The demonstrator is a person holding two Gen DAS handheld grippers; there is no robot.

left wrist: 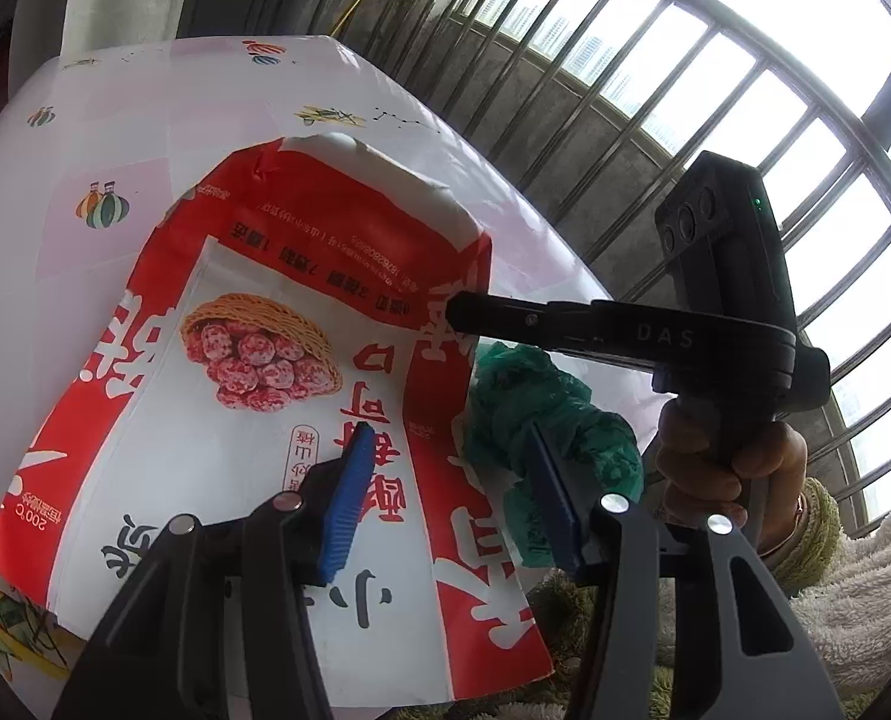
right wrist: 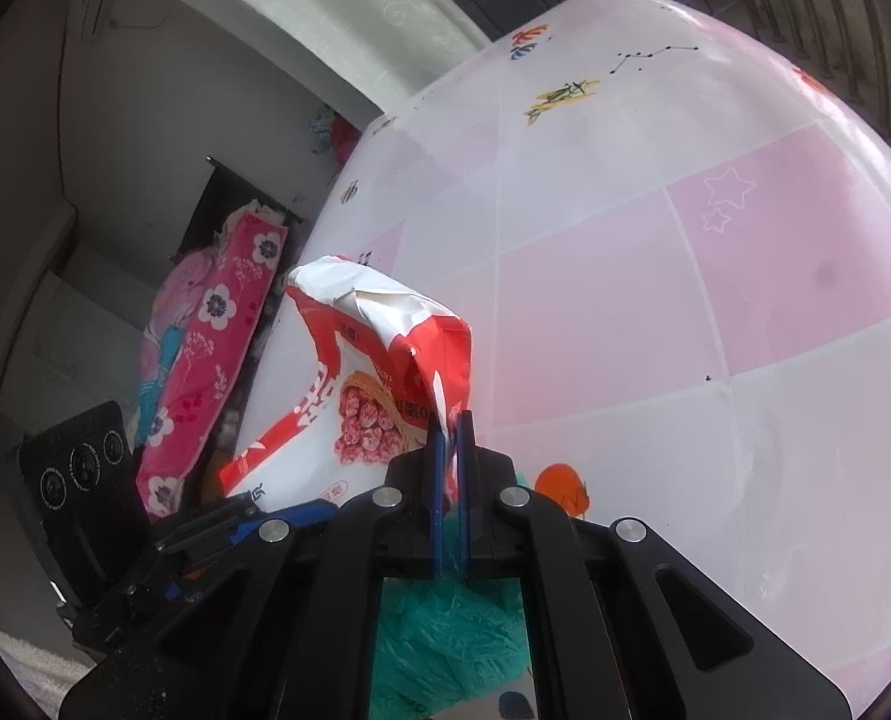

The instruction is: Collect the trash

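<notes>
A red-and-white paper snack bag (left wrist: 253, 396) lies on the table with its torn mouth facing away. My right gripper (left wrist: 454, 309) reaches in from the right and is shut on the rim of the bag's mouth; in the right wrist view its blue pads (right wrist: 452, 420) pinch that raised rim of the bag (right wrist: 385, 348). A crumpled green plastic bag (left wrist: 541, 408) lies by the paper bag's right edge, under the right gripper (right wrist: 445, 648). My left gripper (left wrist: 451, 498) hovers open over the paper bag's right side, its right pad close against the green plastic.
The table wears a pink-and-white checked cloth (right wrist: 715, 276) with small prints. A barred window railing (left wrist: 685, 96) stands behind it. A hand (left wrist: 727, 456) holds the right gripper above a fluffy blanket (left wrist: 865, 570). Pink floral bedding (right wrist: 205, 360) is piled left of the table.
</notes>
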